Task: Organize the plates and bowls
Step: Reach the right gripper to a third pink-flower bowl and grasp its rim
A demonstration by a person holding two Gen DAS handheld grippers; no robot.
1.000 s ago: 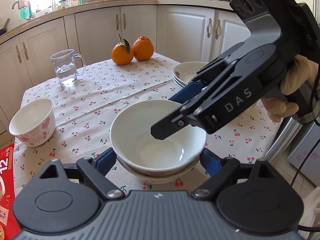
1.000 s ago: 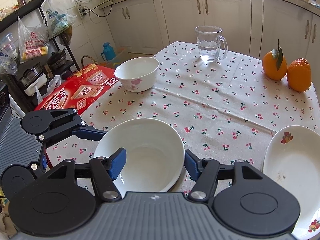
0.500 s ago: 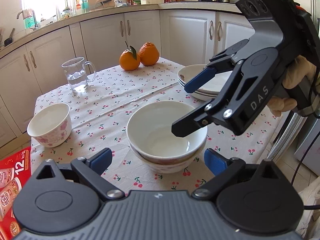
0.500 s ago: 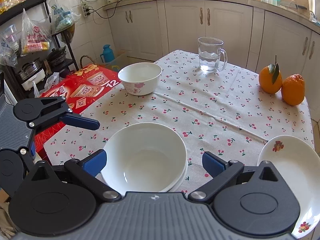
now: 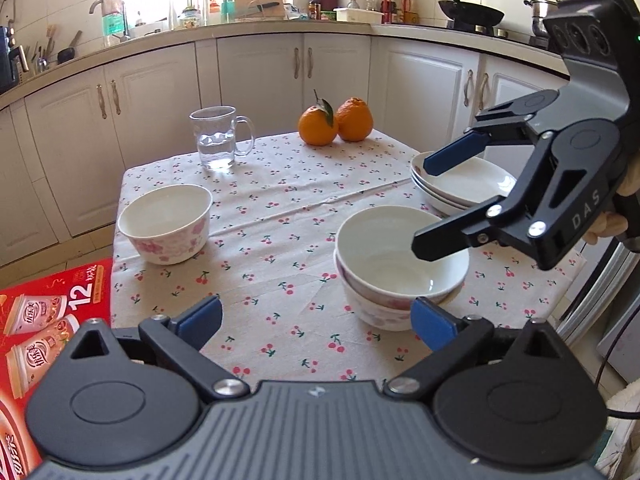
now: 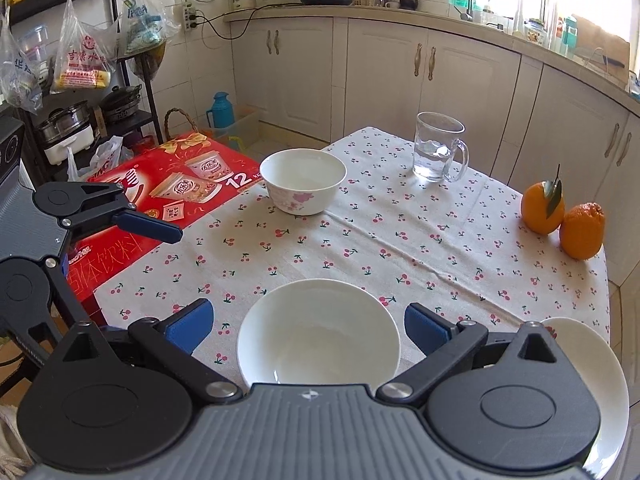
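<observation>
Two white bowls stand nested in a stack (image 5: pixel 396 268) on the cherry-print tablecloth (image 5: pixel 280 208); the stack also shows in the right wrist view (image 6: pixel 318 332). A single floral bowl (image 5: pixel 166 222) stands at the table's left side, also in the right wrist view (image 6: pixel 303 186). A stack of white plates (image 5: pixel 464 182) sits at the right, its edge in the right wrist view (image 6: pixel 600 380). My left gripper (image 5: pixel 316 318) is open and empty, left of and behind the bowl stack. My right gripper (image 6: pixel 306 322) is open and empty above the stack; it also shows in the left wrist view (image 5: pixel 440 200).
A glass mug (image 5: pixel 218 138) with water and two oranges (image 5: pixel 336 122) stand at the table's far side. A red drink carton (image 6: pixel 168 200) lies beside the table's left edge. Kitchen cabinets (image 5: pixel 260 76) surround the table.
Both grippers have opened wider and drawn back and up from the nested bowls. The stack now stands free on the cloth.
</observation>
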